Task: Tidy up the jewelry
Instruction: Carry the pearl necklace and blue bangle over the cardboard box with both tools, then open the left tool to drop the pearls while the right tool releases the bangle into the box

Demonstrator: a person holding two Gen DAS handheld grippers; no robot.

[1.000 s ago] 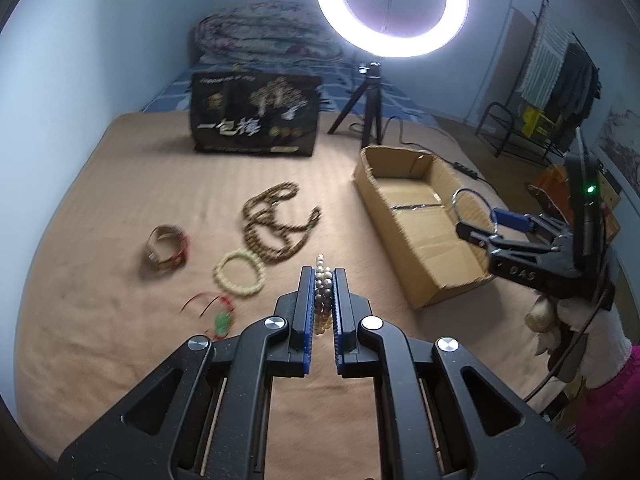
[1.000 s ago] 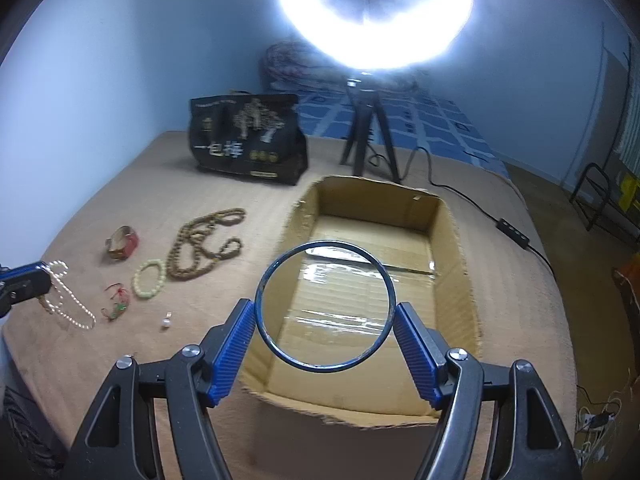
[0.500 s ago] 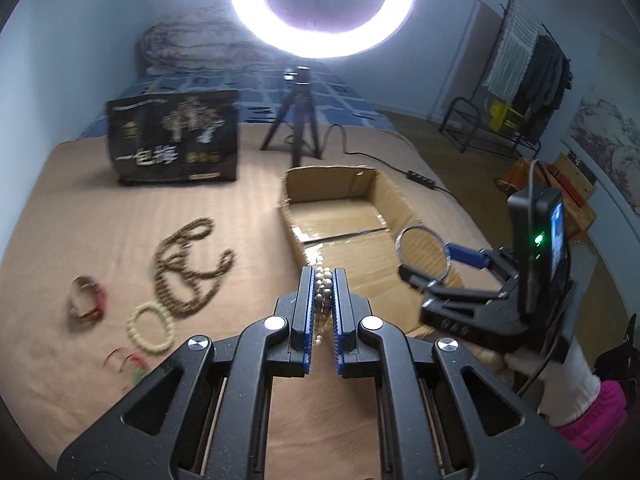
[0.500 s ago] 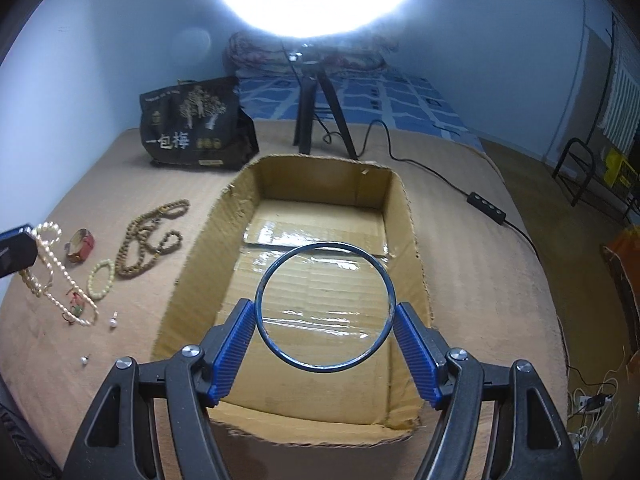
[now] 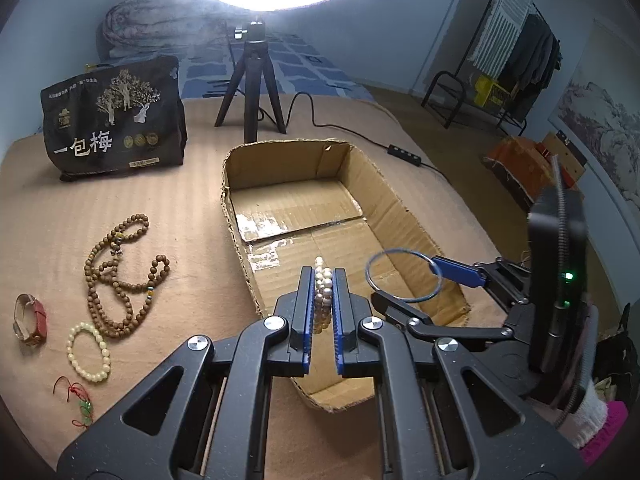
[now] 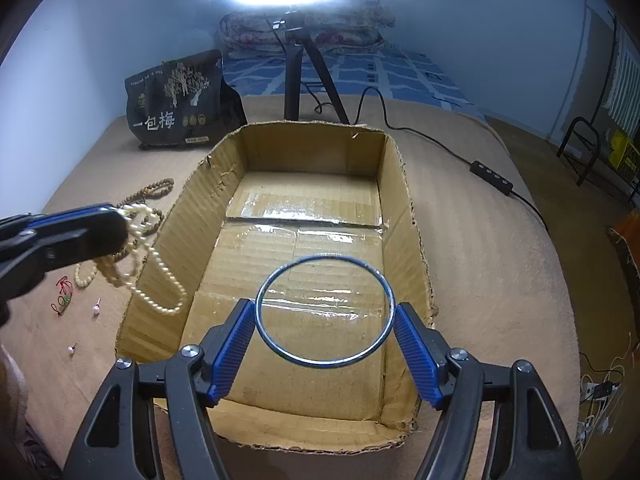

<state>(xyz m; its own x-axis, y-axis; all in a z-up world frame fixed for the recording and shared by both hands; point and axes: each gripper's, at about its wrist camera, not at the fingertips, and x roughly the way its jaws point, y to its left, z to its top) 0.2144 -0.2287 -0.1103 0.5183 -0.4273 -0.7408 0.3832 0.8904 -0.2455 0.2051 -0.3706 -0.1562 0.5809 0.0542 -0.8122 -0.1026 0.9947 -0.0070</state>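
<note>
My left gripper is shut on a white pearl necklace; in the right wrist view the necklace hangs from it over the left wall of the open cardboard box. My right gripper is shut on a thin metal bangle and holds it above the box's near half; the bangle also shows in the left wrist view. On the tan cloth left of the box lie a brown bead necklace, a cream bead bracelet, a red-strap watch and a red-string charm.
A black printed bag stands at the back left. A tripod with a ring light and its cable stand behind the box. Two small pearl earrings lie on the cloth near the box's left front corner.
Both grippers have moved toward the box. The left gripper has carried the pearl necklace rightward to the box's left wall; the right gripper holds the bangle further over the box.
</note>
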